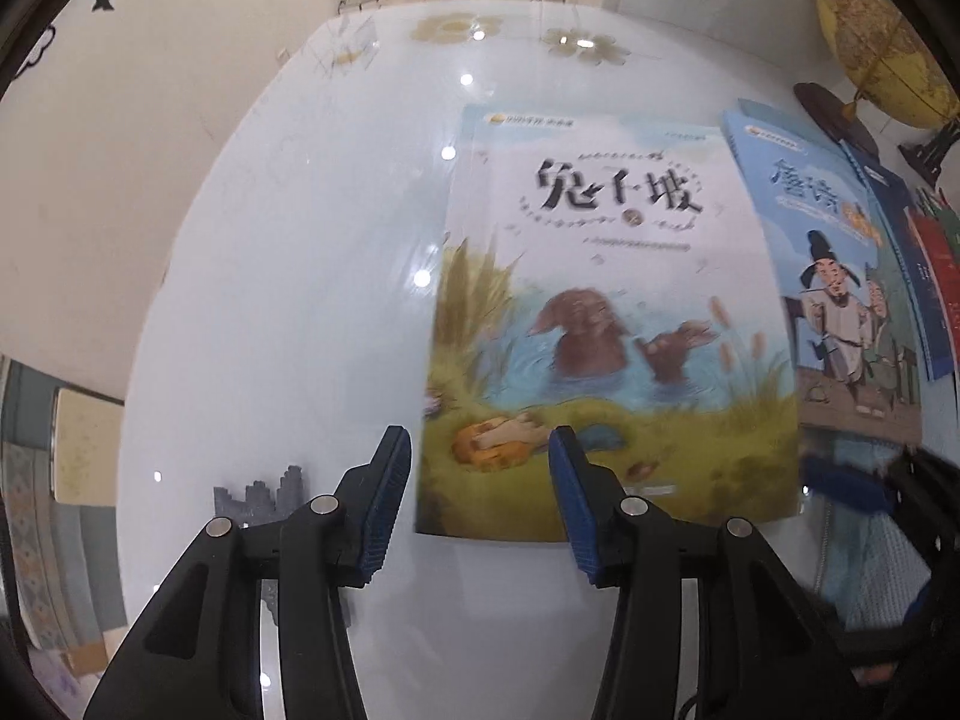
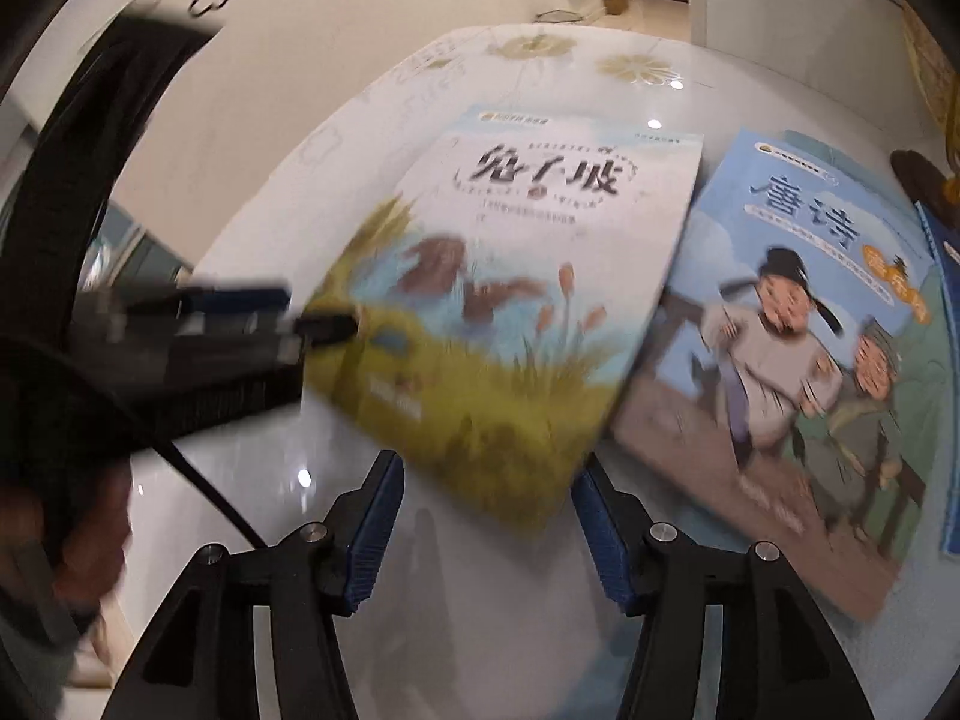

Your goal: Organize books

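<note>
White and glossy, the surface (image 1: pixel 312 240) carries a row of thin paperback books lying flat, and nothing in view serves as a container. The nearest is a pale picture book with brown animals splashing in a pond and yellow-green reeds on its cover (image 1: pixel 606 324); its long axis runs away from the cameras, title at the far end, bottom edge nearest the claws. To its right lies a sky-blue book with two cartoon figures in old robes (image 2: pixel 798 354), part of its left edge tucked under the pond book, and beyond that a darker blue book (image 1: pixel 900 264) and a red one (image 1: pixel 939 267) fan out (only slivers of them show). The left claw (image 1: pixel 480 450) points steeply down at the surface with its blue-padded jaws apart; its right finger sits over the bottom left part of the pond book's cover, its left finger over bare surface, and the pads press on nothing. The right claw (image 2: pixel 489 477) also tilts steeply down, jaws spread, with the book's near right corner lying between the fingers but not pinched; motion blur hides whether a pad touches it. In the right wrist view the left claw reaches in level from the left, over the book's left edge. A yellowish globe on a dark stand (image 1: pixel 882 48) sits at the far right.
</note>
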Motion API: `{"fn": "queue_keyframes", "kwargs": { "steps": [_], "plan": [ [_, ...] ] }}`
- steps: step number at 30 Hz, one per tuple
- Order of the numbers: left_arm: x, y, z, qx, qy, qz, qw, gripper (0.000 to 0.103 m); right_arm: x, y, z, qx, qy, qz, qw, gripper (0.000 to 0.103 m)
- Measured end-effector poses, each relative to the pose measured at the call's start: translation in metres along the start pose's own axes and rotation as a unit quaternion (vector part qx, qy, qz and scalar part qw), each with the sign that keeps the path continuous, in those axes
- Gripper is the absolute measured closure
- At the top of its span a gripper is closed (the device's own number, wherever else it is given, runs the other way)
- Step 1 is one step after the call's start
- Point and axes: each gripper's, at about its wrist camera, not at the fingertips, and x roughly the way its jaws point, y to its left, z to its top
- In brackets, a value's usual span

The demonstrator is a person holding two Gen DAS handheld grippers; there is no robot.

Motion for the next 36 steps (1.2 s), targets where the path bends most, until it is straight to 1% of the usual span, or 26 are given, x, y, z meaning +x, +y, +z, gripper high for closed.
{"fn": "queue_keyframes", "kwargs": {
  "steps": [2,5,7,10,12,15,18,20,21,23,24,25,29,32,35,36],
  "plan": [
    [-0.005,-0.005,0.002,0.005,-0.009,-0.007,0.9999,0.057,-0.01,-0.007,-0.014,0.001,0.003,-0.005,1.0,0.047],
    [-0.014,-0.022,0.009,0.015,-0.023,-0.034,0.999,0.057,-0.032,-0.028,-0.031,0.023,-0.005,-0.019,1.0,0.047],
    [-0.018,-0.037,0.013,0.025,-0.029,-0.062,0.9974,0.057,-0.045,-0.044,-0.042,0.043,-0.011,-0.042,0.998,0.047],
    [-0.022,-0.058,0.017,0.037,-0.031,-0.092,0.9946,0.057,-0.06,-0.072,-0.054,0.078,-0.018,-0.068,0.994,0.047],
    [-0.023,-0.075,0.022,0.054,-0.032,-0.112,0.9917,0.057,-0.065,-0.09,-0.053,0.101,-0.021,-0.074,0.992,0.047],
    [-0.019,-0.101,0.04,0.085,-0.04,-0.124,0.9878,0.057,-0.07,-0.114,-0.059,0.135,-0.028,-0.077,0.987,0.047],
    [-0.011,-0.121,0.067,0.104,-0.038,-0.136,0.9844,0.057,-0.077,-0.126,-0.064,0.149,-0.034,-0.083,0.985,0.047],
    [-0.006,-0.13,0.079,0.109,-0.034,-0.146,0.9827,0.055,-0.079,-0.13,-0.065,0.159,-0.038,-0.079,0.983,0.047],
    [-0.002,-0.135,0.09,0.109,-0.031,-0.152,0.9818,0.055,-0.083,-0.133,-0.067,0.163,-0.039,-0.077,0.983,0.047],
    [0.004,-0.137,0.101,0.104,-0.028,-0.166,0.9802,0.052,-0.083,-0.138,-0.069,0.171,-0.041,-0.073,0.982,0.047],
    [0.01,-0.138,0.11,0.099,-0.025,-0.169,0.9803,0.048,-0.081,-0.139,-0.069,0.175,-0.041,-0.071,0.981,0.047],
    [0.014,-0.137,0.117,0.095,-0.024,-0.171,0.9804,0.046,-0.08,-0.14,-0.068,0.178,-0.041,-0.068,0.981,0.047],
    [0.031,-0.138,0.144,0.086,-0.019,-0.16,0.9831,0.046,-0.075,-0.137,-0.064,0.176,-0.043,-0.065,0.981,0.047],
    [0.041,-0.143,0.152,0.091,-0.011,-0.15,0.9845,0.046,-0.072,-0.139,-0.06,0.175,-0.043,-0.061,0.982,0.047],
    [0.05,-0.15,0.154,0.1,0.005,-0.161,0.9818,0.046,-0.07,-0.143,-0.056,0.178,-0.044,-0.055,0.981,0.047],
    [0.051,-0.15,0.155,0.099,0.007,-0.165,0.9812,0.044,-0.07,-0.144,-0.056,0.178,-0.044,-0.054,0.982,0.047]
  ]
}}
